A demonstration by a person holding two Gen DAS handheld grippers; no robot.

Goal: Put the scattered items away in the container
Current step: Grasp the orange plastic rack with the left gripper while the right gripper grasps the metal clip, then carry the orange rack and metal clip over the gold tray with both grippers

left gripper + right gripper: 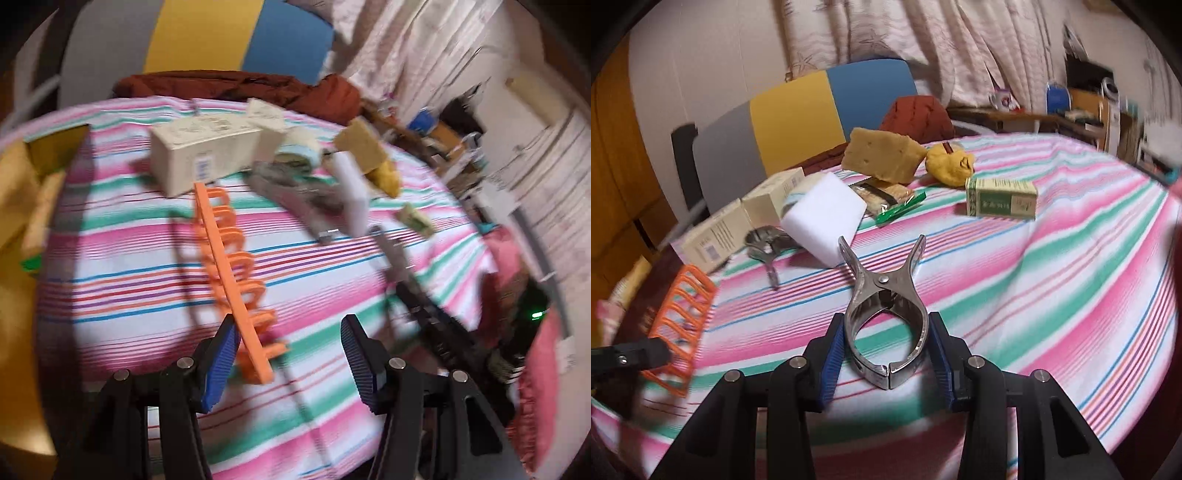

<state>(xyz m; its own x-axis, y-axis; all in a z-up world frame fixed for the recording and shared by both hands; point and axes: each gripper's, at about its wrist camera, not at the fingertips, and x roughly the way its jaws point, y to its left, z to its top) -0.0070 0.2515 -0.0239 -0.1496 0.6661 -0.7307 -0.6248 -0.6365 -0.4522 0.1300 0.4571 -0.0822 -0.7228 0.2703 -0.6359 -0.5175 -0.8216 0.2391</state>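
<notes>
My left gripper [290,325] is open. A long orange plastic rack [229,266] runs away from it over the striped cloth. The rack's near end rests by the left pad [221,358], well apart from the right pad. At the left edge is a yellow-brown open box [48,155]. My right gripper [886,321] is shut on a steel spring clamp [886,291], with both blue pads pressing its handles. The clamp's two prongs point away from me. The orange rack [679,306] also shows at the table's left edge.
Scattered on the striped tablecloth [1052,295] are a white foam block [823,218], cream boxes [738,221], a second metal clamp [768,243], a yellow sponge [882,155], a yellow plush toy [951,164], a green box [999,197] and a snack packet [886,194]. A chair stands behind.
</notes>
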